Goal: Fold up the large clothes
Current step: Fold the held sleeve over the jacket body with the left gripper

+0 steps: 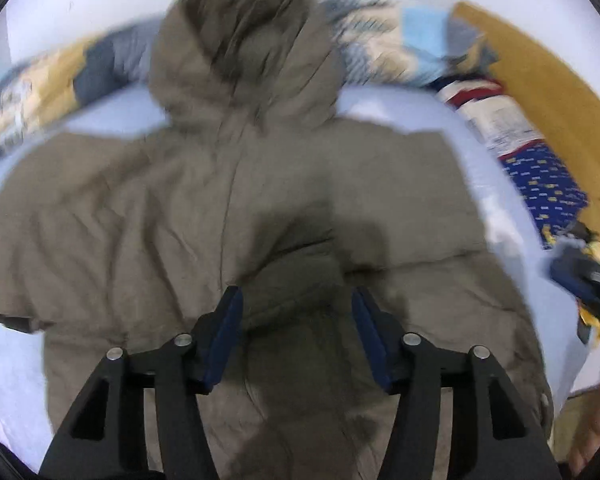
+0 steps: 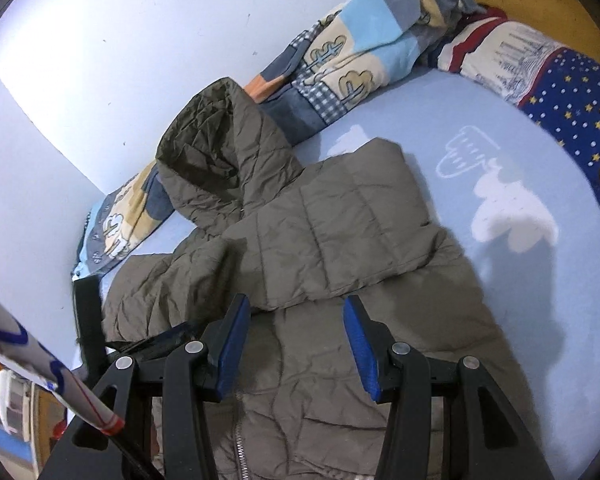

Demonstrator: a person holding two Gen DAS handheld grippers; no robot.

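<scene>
Both tongs (image 1: 296,332) (image 2: 294,340) gape empty over crumpled olive hooded jacket (image 2: 320,232), sleeves folded in

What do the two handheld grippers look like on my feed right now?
Both match: the left gripper and right gripper have matte black angular plastic linkage arms with triangular cut-outs, round silver pivot bolts, and flat blue pads lining the inner faces of the fingers. No cables or markings show.

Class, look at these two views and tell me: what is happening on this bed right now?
A person with a handheld tool in each hand is folding an olive hooded jacket spread on a light blue bed sheet. One sleeve is already folded across the body. The left tool and right tool both hover open above it, gripping nothing.
</scene>
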